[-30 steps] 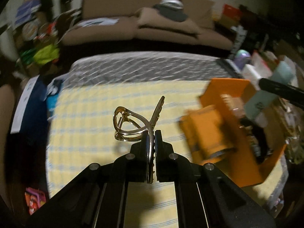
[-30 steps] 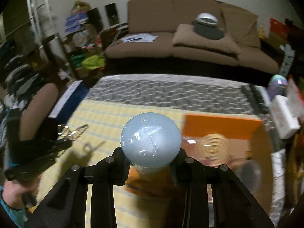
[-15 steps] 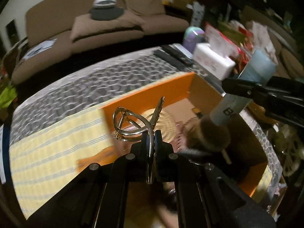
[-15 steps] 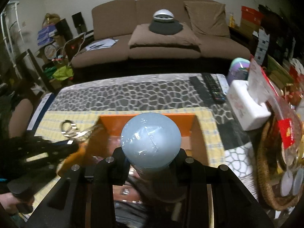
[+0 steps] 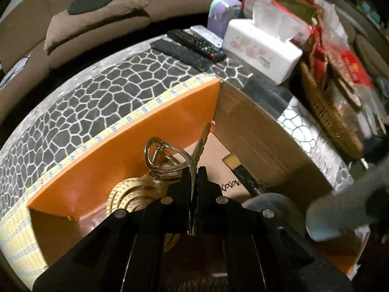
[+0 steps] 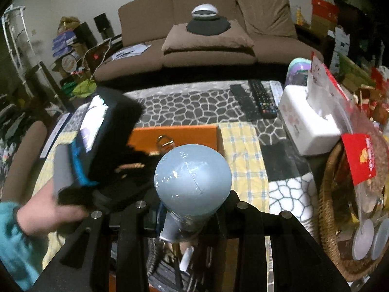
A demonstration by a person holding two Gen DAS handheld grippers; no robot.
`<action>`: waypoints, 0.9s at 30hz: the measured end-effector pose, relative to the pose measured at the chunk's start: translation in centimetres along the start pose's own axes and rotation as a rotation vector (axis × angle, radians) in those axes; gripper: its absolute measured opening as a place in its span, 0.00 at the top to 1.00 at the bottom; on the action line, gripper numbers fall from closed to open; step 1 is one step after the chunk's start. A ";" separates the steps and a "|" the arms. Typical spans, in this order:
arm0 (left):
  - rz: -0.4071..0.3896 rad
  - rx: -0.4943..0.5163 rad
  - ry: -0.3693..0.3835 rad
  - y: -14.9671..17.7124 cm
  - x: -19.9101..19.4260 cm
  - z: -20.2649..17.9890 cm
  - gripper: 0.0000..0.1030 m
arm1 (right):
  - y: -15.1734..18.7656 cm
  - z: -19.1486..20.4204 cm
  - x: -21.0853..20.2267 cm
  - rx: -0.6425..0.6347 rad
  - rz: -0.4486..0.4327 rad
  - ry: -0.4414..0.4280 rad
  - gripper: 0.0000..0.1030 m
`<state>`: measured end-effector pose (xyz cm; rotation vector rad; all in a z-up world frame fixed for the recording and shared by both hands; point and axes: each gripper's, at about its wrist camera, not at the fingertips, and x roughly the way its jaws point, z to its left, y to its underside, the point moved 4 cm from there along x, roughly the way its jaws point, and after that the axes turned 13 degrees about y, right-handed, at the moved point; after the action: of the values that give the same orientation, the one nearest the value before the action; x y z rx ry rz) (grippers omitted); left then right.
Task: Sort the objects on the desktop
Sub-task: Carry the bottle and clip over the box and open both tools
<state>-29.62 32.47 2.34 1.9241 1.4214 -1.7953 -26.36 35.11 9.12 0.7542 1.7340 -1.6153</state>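
My left gripper (image 5: 194,170) is shut on a gold metal hair claw clip (image 5: 170,155) and holds it over the open orange cardboard box (image 5: 136,141). My right gripper (image 6: 192,194) is shut on a pale blue bottle (image 6: 193,174), seen bottom-first, above the same box (image 6: 175,132). In the left wrist view the bottle (image 5: 340,216) shows blurred at the lower right. In the right wrist view the left gripper's body (image 6: 104,146) and the clip (image 6: 165,142) sit to the left of the bottle.
The box holds a coiled cream item (image 5: 128,194), a makeup brush (image 5: 240,168) and a grey round lid (image 5: 272,206). Two remotes (image 5: 192,46), a white tissue box (image 5: 262,46) and a wicker basket (image 5: 328,112) lie beyond the box. A brown sofa (image 6: 206,36) stands behind.
Both grippers have moved right from the yellow mat to over the orange box, each keeping its object. The left gripper has come in close beside the right one.
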 end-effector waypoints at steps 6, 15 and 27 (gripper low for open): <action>0.029 -0.035 -0.004 0.9 1.7 0.6 0.94 | 1.5 0.5 -0.6 -0.042 0.037 -0.052 0.67; -0.047 -0.053 0.018 1.5 -2.9 -0.3 0.65 | 4.9 2.8 -1.5 -0.241 0.202 -0.068 0.67; -0.070 -0.052 0.031 6.1 -9.8 -1.4 0.63 | 8.7 2.9 2.6 -0.096 0.552 -0.208 0.67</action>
<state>-22.74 25.02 8.08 1.9078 1.5488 -1.7462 -21.01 32.86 1.51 0.8876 1.2967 -1.1775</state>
